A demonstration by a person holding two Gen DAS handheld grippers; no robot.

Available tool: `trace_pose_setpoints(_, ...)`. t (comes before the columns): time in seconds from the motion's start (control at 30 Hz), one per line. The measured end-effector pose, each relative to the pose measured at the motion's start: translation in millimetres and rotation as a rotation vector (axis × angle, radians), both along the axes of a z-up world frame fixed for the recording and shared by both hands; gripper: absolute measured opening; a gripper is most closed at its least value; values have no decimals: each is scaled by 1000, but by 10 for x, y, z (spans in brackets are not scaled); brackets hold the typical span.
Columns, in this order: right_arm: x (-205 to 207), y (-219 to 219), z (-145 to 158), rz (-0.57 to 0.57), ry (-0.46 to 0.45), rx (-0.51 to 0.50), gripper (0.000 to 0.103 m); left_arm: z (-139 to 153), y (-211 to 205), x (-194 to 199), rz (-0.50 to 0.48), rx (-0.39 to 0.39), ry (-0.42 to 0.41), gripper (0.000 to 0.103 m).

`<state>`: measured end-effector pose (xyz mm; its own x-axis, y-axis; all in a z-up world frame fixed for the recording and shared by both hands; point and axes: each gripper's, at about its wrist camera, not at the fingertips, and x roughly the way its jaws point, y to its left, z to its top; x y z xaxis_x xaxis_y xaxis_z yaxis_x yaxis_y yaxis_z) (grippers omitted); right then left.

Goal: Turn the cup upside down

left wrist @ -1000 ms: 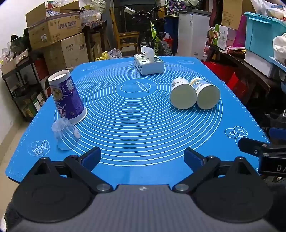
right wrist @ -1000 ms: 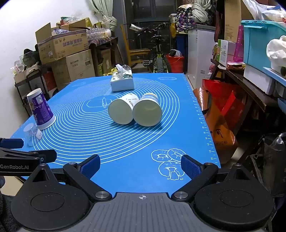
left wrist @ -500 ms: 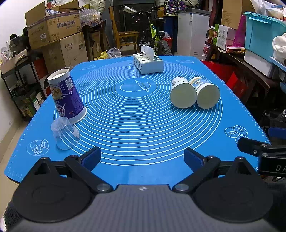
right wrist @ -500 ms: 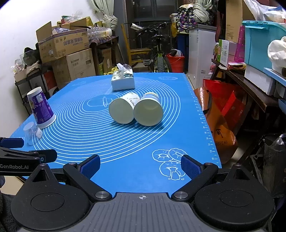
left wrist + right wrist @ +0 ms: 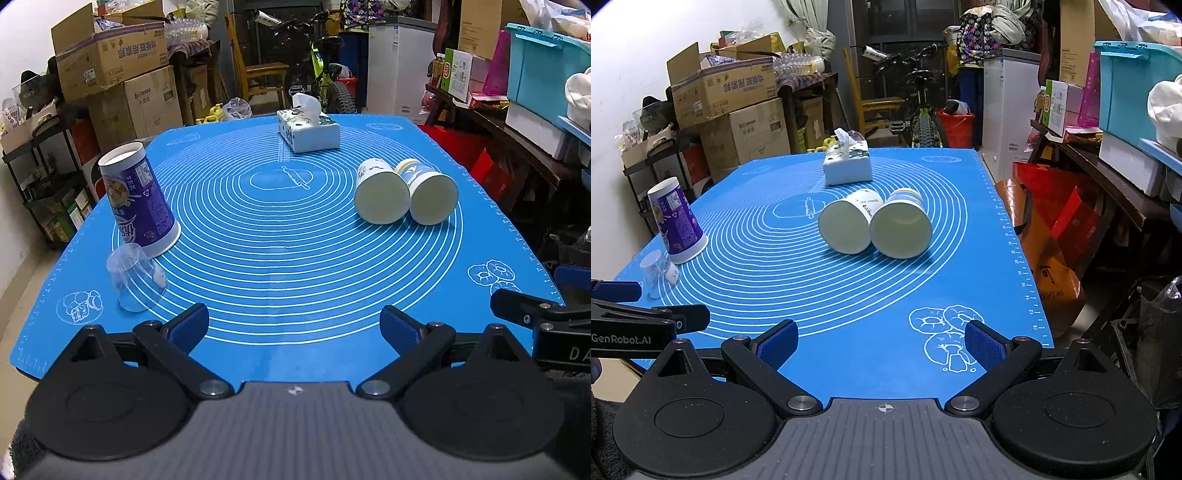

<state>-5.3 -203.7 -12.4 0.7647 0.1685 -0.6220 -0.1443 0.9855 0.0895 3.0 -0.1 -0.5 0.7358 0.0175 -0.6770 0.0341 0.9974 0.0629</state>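
Observation:
Two white paper cups lie on their sides next to each other on the blue mat, mouths toward me: one (image 5: 382, 196) (image 5: 849, 226) on the left, one (image 5: 430, 197) (image 5: 901, 229) on the right. A purple cup (image 5: 137, 201) (image 5: 677, 223) stands upside down at the mat's left. A small clear plastic cup (image 5: 135, 277) (image 5: 657, 272) stands upside down in front of it. My left gripper (image 5: 294, 326) is open and empty near the front edge. My right gripper (image 5: 882, 341) is open and empty at the front right.
A tissue box (image 5: 308, 131) (image 5: 847, 166) stands at the far side of the blue mat (image 5: 280, 236). Cardboard boxes (image 5: 110, 62), a bicycle (image 5: 919, 110) and shelves with bins (image 5: 543, 66) surround the table. An orange bag (image 5: 1045, 266) sits by the right edge.
Both grippers have moved slightly forward and up over the table's front edge. Both stay open. The cups have not moved.

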Motion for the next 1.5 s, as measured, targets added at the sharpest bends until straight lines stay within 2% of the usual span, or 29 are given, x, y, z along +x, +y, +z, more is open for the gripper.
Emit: trace_pose_setpoints(1.5, 30, -44, -36, 0, 9, 2, 97, -37, -15, 14, -6, 2, 10, 98)
